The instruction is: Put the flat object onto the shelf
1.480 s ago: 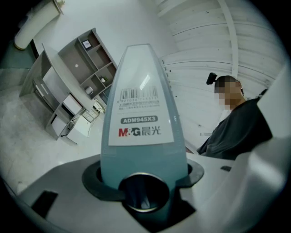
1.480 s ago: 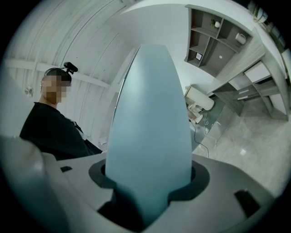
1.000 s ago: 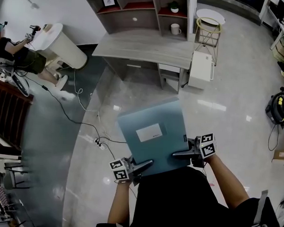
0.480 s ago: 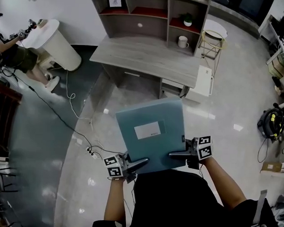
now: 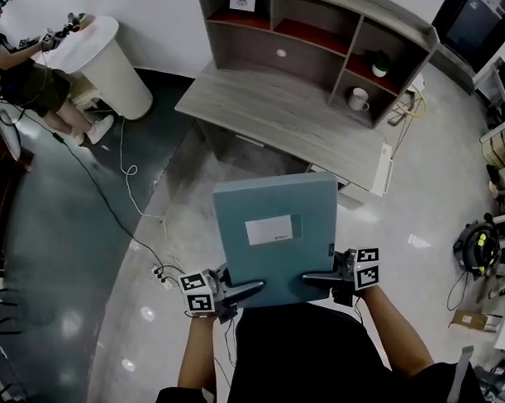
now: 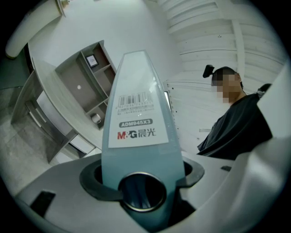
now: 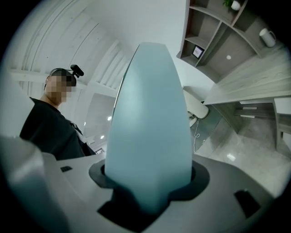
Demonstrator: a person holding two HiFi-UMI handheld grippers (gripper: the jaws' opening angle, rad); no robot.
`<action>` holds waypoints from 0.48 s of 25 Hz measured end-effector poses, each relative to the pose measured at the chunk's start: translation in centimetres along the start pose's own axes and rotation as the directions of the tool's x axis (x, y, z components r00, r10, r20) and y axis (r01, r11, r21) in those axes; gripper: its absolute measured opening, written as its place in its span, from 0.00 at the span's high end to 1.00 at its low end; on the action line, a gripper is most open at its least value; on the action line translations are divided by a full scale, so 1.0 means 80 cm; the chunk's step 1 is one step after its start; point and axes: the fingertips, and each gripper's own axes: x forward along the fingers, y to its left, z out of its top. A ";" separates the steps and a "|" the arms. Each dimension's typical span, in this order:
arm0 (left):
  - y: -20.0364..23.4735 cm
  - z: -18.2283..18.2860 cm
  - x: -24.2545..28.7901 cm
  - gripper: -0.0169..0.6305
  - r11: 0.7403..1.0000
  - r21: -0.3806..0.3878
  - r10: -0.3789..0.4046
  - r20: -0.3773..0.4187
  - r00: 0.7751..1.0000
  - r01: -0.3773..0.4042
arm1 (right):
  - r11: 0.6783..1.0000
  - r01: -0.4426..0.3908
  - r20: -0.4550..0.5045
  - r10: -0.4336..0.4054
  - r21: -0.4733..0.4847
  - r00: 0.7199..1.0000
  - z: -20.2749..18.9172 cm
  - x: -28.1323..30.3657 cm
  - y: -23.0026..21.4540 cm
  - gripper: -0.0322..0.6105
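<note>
Two grippers: left gripper (image 5: 254, 287) and right gripper (image 5: 312, 276), both clamped on the same teal box file (image 5: 272, 238), one at each near corner
Left jaws: spread fairly wide and pressed on the file, with the spine running straight out between them in the left gripper view
Right jaws: same deal, closed on a plain teal edge of the file that fills the middle of the right gripper view
Box file position: held flat and level in front of the person, over the glossy floor (image 5: 135, 258), cover facing up, not on the shelf yet
Cover: white label (image 5: 268, 230) roughly in the middle
Spine: barcode sticker (image 6: 136, 120) reading ADM945X3 and M&G, plus a metal finger ring (image 6: 142, 191) right at the jaws
Desk (image 5: 280, 115): grey wood, just past the file's far edge in the head view
Shelf unit (image 5: 282, 53): sits on the back of the desk, open compartments
On the shelf: white mug (image 5: 358, 99) in a lower right compartment, small potted plant (image 5: 379, 65) in the one above it, a framed picture (image 5: 241, 1) top left
Floor stuff: power strip (image 5: 161, 275) with a cable trailing off to the left
Background: another person (image 5: 26, 65) at a round white table (image 5: 104, 63), far upper left
</note>
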 end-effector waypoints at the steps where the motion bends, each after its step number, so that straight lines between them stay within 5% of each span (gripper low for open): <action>1: 0.009 0.014 -0.006 0.53 1.000 0.001 -0.002 -0.001 1.000 0.002 | 1.000 0.002 0.001 -0.002 0.001 1.000 0.012 0.011 -0.007 0.53; 12: 0.086 0.119 -0.064 0.52 1.000 0.026 0.009 0.001 1.000 -0.009 | 1.000 0.004 -0.002 -0.004 0.005 1.000 0.096 0.106 -0.064 0.53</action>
